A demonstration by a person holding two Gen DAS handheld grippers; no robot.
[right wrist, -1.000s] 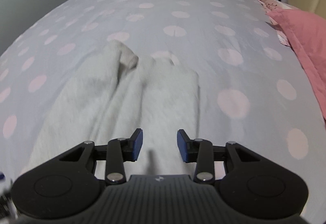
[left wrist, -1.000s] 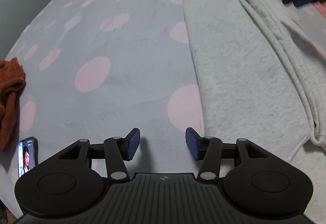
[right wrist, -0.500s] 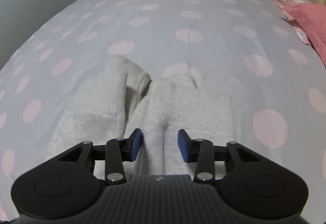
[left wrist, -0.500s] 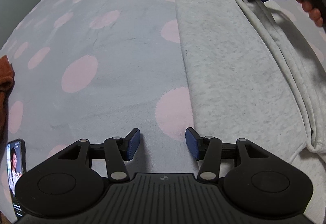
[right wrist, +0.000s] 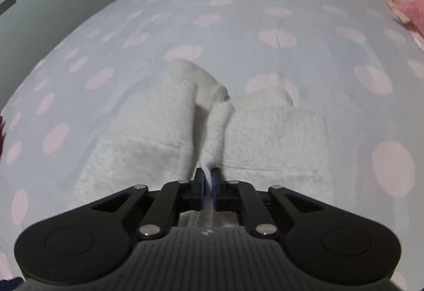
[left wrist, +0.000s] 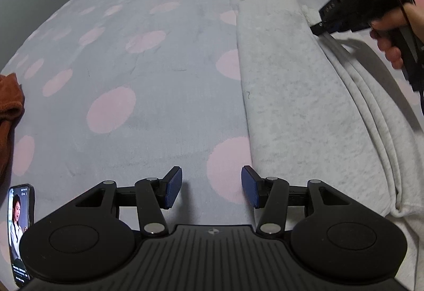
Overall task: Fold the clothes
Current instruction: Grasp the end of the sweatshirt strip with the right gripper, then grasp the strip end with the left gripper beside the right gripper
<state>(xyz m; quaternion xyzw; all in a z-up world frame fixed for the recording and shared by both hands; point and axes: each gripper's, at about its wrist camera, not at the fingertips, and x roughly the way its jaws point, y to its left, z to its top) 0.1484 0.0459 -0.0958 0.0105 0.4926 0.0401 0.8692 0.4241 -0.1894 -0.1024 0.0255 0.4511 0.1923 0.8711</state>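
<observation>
The light grey, soft fleece garment lies lengthwise on the grey bedspread with pink dots. It appears to be a pair of jogging trousers, since two ribbed cuffs show at its far end. Relative to the left tongs it lies ahead and to the right, its near left edge just beside the right-hand pad. Relative to the right tongs it lies directly beneath and ahead.

**Tong state**
- Left tongs: jaws stand about half open, nothing between them. They hover over bare bedspread.
- Right tongs: jaws closed to a narrow gap, pinching a thin ridge of the grey fabric. In the right wrist view, a raised fold runs from the pads toward the ribbed cuffs.

**Handling properties (judged)**
- Limp and thick: the cloth will drape and sag from any single grip point.
- Light, but long. One grip is likely to drag the rest rather than lift it cleanly.
- Not fragile or slippery; the fleece surface should hold well between the pads.

**Grip points (judged)**
- Take hold at edges or ribbed ends, where the layers are firm.
- Pinch all stacked layers together, or the lower ones will stay behind.
- A second grip by the left tongs on the near edge would keep the fold line straight.
</observation>
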